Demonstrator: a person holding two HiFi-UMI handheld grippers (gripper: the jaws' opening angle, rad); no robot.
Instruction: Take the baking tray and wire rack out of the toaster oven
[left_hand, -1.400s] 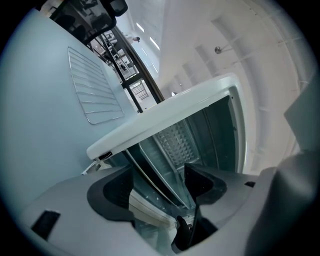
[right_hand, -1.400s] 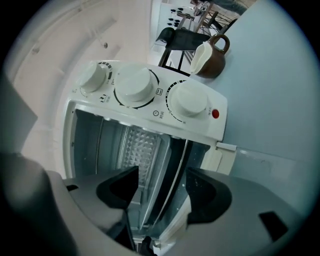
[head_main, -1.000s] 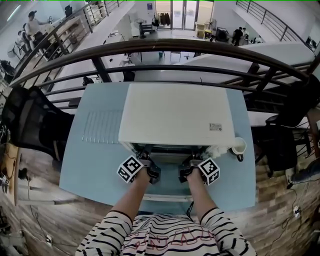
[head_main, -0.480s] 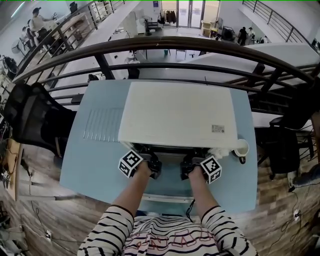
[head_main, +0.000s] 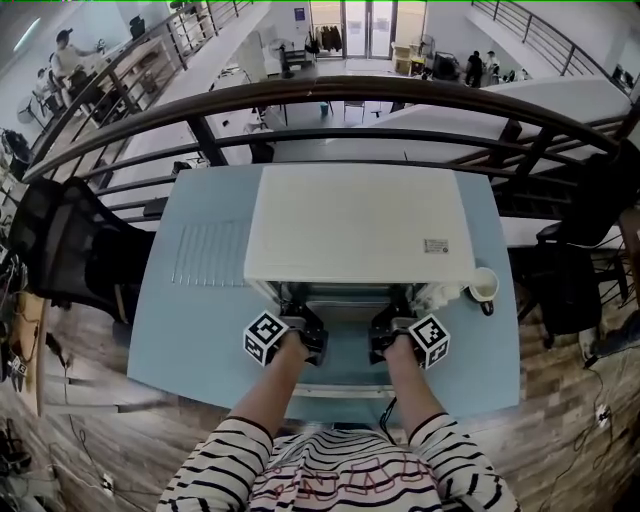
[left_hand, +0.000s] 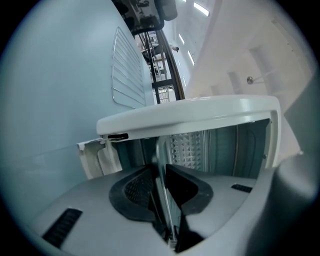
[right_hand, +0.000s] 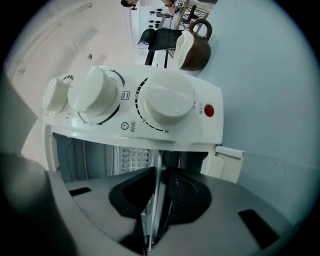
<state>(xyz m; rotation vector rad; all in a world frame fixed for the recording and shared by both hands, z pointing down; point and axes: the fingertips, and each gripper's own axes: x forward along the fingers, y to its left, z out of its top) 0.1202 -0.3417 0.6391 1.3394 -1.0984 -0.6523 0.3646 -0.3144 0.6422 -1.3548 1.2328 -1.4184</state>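
**Q:** What lies at the far left of the table (head_main: 190, 330)?
**A:** The wire rack (head_main: 205, 255). It rests flat on the blue top, outside the white toaster oven (head_main: 355, 225) and just beside its left wall.

**Q:** And at the oven's front?
**A:** The left gripper (head_main: 298, 318) reaches into the open mouth. Its jaws have just been closing, and the pads now press on a thin metal rim, the front edge of the baking tray (head_main: 345, 298).

**Q:** Where does the tray sit?
**A:** In the oven's opening, with its front edge at the mouth between the two grippers.

**Q:** What about the right side?
**A:** The right gripper (head_main: 388, 320) mirrors the left. Its jaws have likewise just been closing and are clamped on the same rim, just beside the panel of knobs (right_hand: 167, 97). In each gripper view the tray's edge runs upright between the pads.

**Q:** And farthest right?
**A:** A mug (head_main: 482, 288) stands on the table near the oven's right front corner, apart from both grippers.
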